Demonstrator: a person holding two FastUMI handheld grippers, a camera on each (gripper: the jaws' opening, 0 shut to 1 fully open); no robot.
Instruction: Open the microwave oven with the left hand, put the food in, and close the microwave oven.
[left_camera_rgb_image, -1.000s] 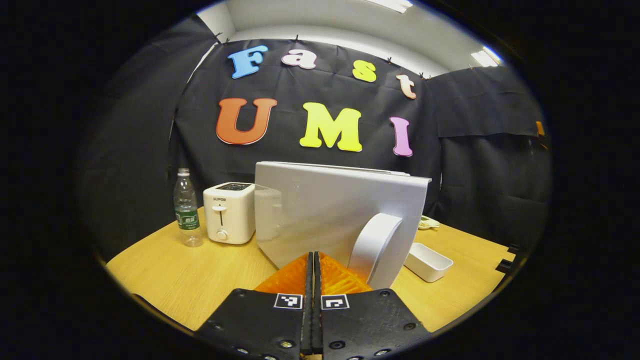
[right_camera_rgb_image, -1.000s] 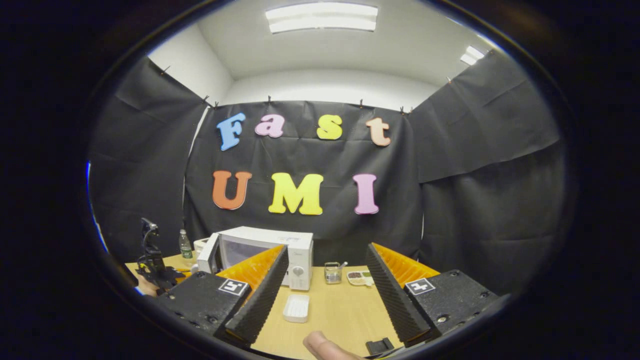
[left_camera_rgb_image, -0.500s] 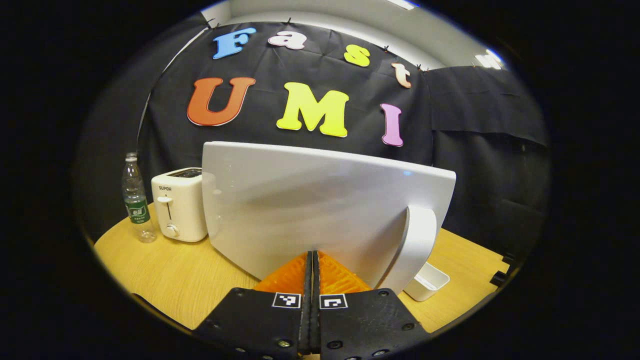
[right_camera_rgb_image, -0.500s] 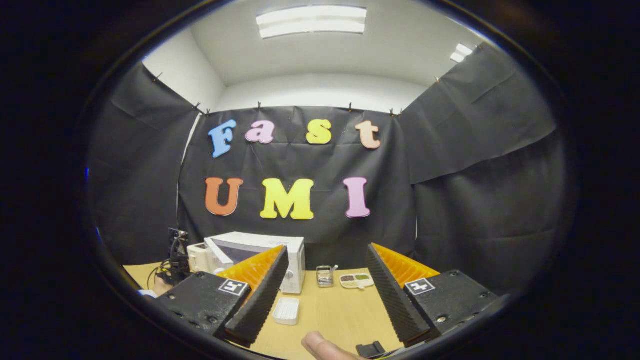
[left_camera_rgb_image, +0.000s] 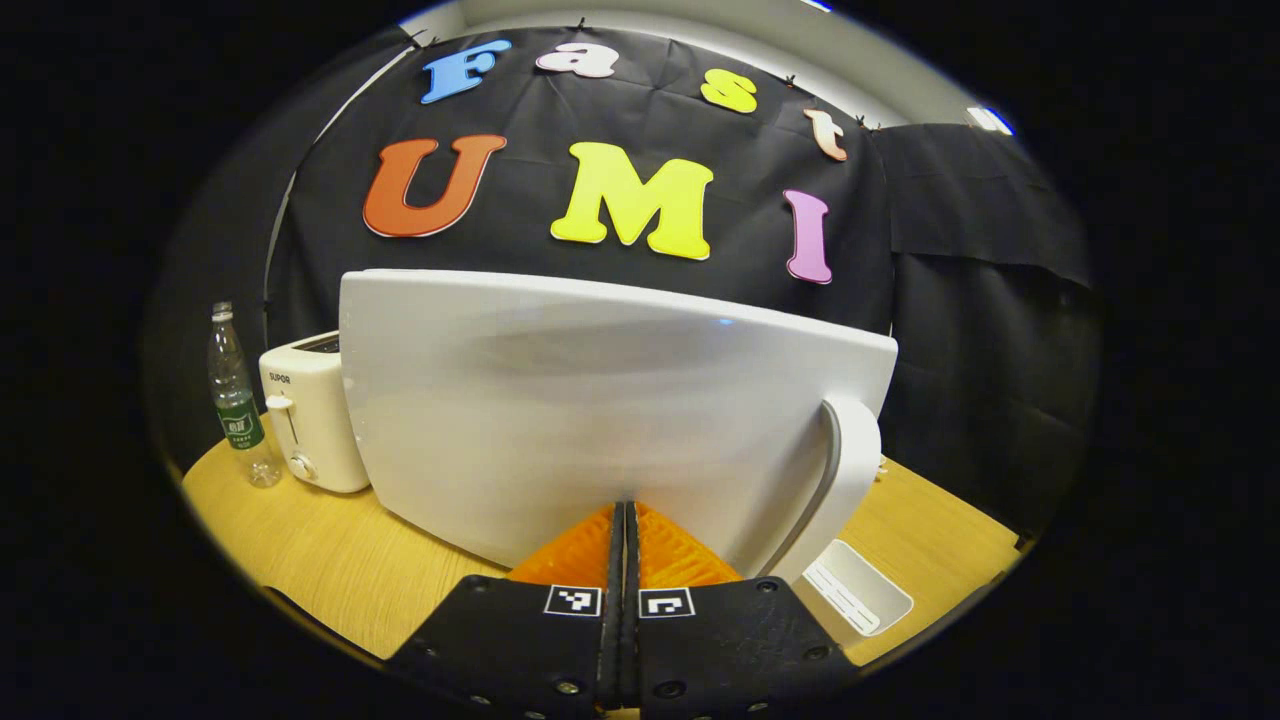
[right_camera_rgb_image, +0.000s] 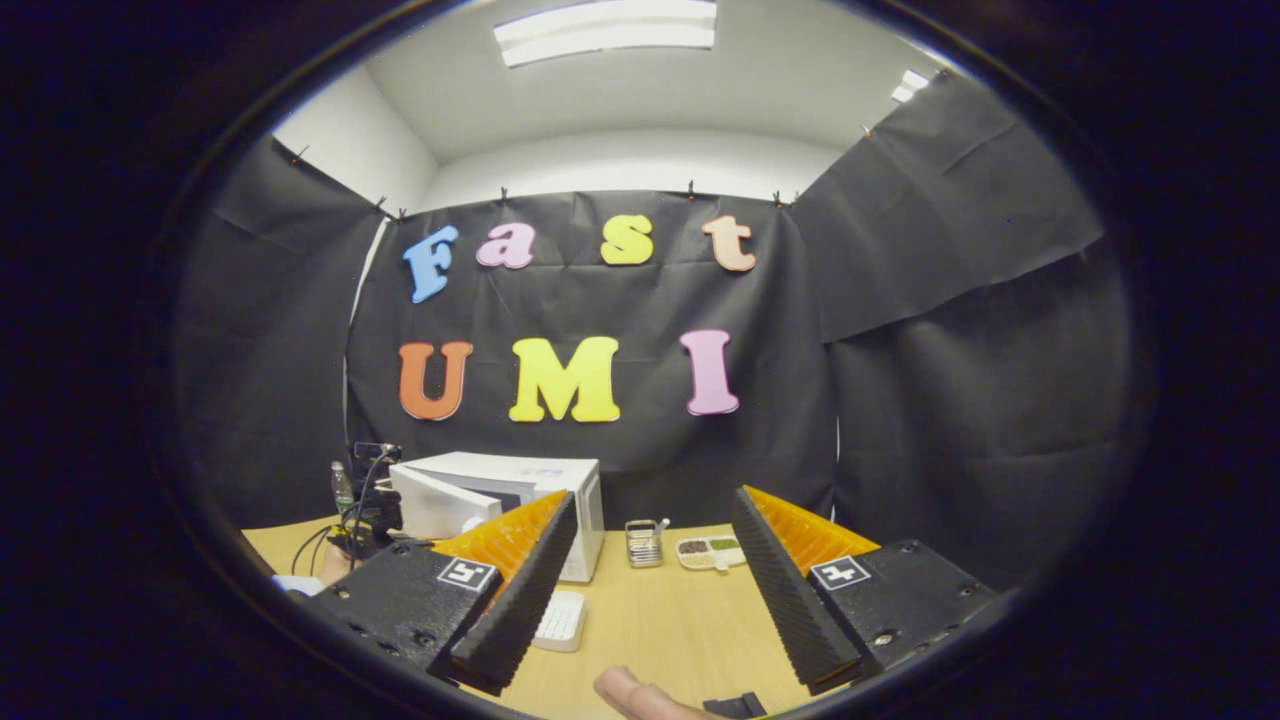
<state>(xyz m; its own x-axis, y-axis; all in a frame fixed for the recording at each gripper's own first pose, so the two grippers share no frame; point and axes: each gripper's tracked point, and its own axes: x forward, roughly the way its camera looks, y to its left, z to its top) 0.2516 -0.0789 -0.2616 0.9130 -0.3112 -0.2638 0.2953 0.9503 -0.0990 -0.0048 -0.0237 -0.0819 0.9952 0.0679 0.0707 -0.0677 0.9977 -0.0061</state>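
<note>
fingers (left_camera_rgb_image: 607, 530) of the left gripper (left_camera_rgb_image: 620, 520) pressed together, pushing the microwave door (left_camera_rgb_image: 600, 410).
closing step, i judge: press it flush. right gripper (right_camera_rgb_image: 645, 560) wide, empty; microwave (right_camera_rgb_image: 500, 500) across the table (right_camera_rgb_image: 660, 620).

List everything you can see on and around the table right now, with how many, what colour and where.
microwave oven: one, white, on the table toward its back and left in the right gripper view
microwave door: one, white, with a curved handle, right in front of the left hand-held gripper
toaster: one, white, left of the door
water bottle: one, clear with a green label, left of the toaster
tray: one, white, on the table below the handle
sectioned food dish: one, white, right of the microwave oven
small metal container: one, between oven and dish
table: one, light wood
left hand-held gripper: fingers together, at the door
right hand-held gripper: fingers apart, above the table
fingertip: one, bottom of the right gripper view
</note>
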